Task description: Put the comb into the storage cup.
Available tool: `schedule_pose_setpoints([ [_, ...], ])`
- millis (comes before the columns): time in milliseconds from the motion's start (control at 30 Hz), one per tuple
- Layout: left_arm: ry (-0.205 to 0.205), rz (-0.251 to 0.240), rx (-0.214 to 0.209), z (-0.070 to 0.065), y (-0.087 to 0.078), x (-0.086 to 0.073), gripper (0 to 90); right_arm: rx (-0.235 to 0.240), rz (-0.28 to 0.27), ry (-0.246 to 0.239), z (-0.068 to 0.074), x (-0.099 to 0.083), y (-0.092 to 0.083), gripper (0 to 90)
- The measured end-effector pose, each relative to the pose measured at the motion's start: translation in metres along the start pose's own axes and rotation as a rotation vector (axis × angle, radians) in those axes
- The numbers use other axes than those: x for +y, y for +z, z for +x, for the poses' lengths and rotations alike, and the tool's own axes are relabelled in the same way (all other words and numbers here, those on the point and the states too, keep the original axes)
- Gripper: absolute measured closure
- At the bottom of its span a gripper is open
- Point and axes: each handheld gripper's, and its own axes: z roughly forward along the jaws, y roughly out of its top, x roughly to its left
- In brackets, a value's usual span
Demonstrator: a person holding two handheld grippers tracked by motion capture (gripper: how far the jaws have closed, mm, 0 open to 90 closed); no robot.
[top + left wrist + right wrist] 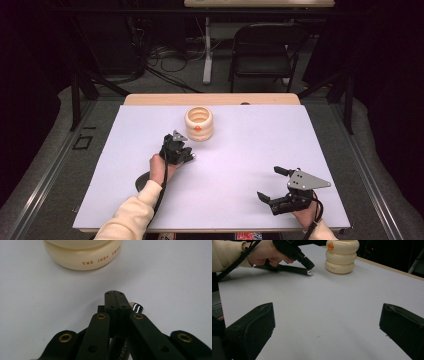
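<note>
A cream ribbed pot (199, 123) with an orange dot stands upright on the white tabletop (250, 145), far of centre. A black pen (292, 269) with a silver end (137, 307) lies flat on the table in front of the pot. My left gripper (189, 156) points down at that silver end with its jaws shut pad to pad (115, 293), and the pen runs beneath them. I cannot tell whether the tips touch the pen. My right gripper (269, 183) rests near the front right edge, jaws wide open (327, 327) with nothing between them.
Beyond the table's wooden far edge (210, 99) are a dark folding chair (262, 47), a white desk leg (207, 50) and cables on the floor. A cream sleeve (130, 215) comes in from the bottom left.
</note>
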Motion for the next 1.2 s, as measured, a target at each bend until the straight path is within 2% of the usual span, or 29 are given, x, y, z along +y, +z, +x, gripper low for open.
schedule_pose_setpoints([
  [367, 0.009, 0.005, -0.018, -0.005, 0.000, 0.000, 90.0, 0.001, -0.001, -0.002, 0.000, 0.000, 0.001, 0.0],
  [767, 0.035, 0.023, -0.052, -0.014, -0.002, -0.001, 90.0, 0.002, 0.002, -0.002, 0.000, 0.000, 0.000, 0.0],
  [1033, 0.055, 0.034, -0.058, -0.017, -0.004, -0.002, 90.0, 0.001, 0.001, -0.003, 0.000, 0.000, -0.001, 0.0],
  [1200, 0.054, 0.029, -0.075, -0.021, -0.006, -0.004, 90.0, 0.002, 0.001, -0.004, 0.000, 0.000, -0.001, 0.0],
])
